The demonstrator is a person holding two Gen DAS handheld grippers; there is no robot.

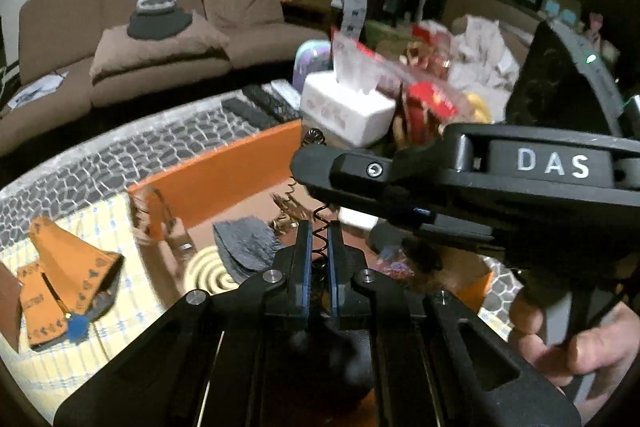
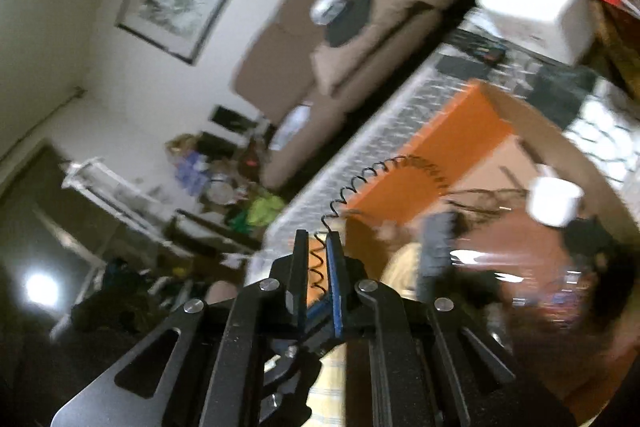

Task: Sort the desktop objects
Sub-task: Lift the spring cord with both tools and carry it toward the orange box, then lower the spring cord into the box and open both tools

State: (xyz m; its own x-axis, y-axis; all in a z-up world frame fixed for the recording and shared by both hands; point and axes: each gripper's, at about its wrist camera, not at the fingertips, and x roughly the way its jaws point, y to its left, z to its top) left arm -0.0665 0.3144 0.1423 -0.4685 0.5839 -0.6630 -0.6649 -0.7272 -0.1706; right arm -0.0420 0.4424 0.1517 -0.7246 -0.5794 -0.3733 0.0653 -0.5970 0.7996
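living room behind: brown sofa, cluttered table with a pebble-print cover.

left gripper: jaws narrow, pinched on a thin black wire spring that runs up between them. right gripper: jaws likewise narrow, clamped on the same kind of coil, spring arcing out over the orange box. whether both hold one spring, cannot tell.

handling, judged: very light, springy, stretches and whips; thin wire slips through pads, snags easily. best held across several coils near an end, gently.

outward: grey cloth, cream spiral coaster, white tissue box, remotes.
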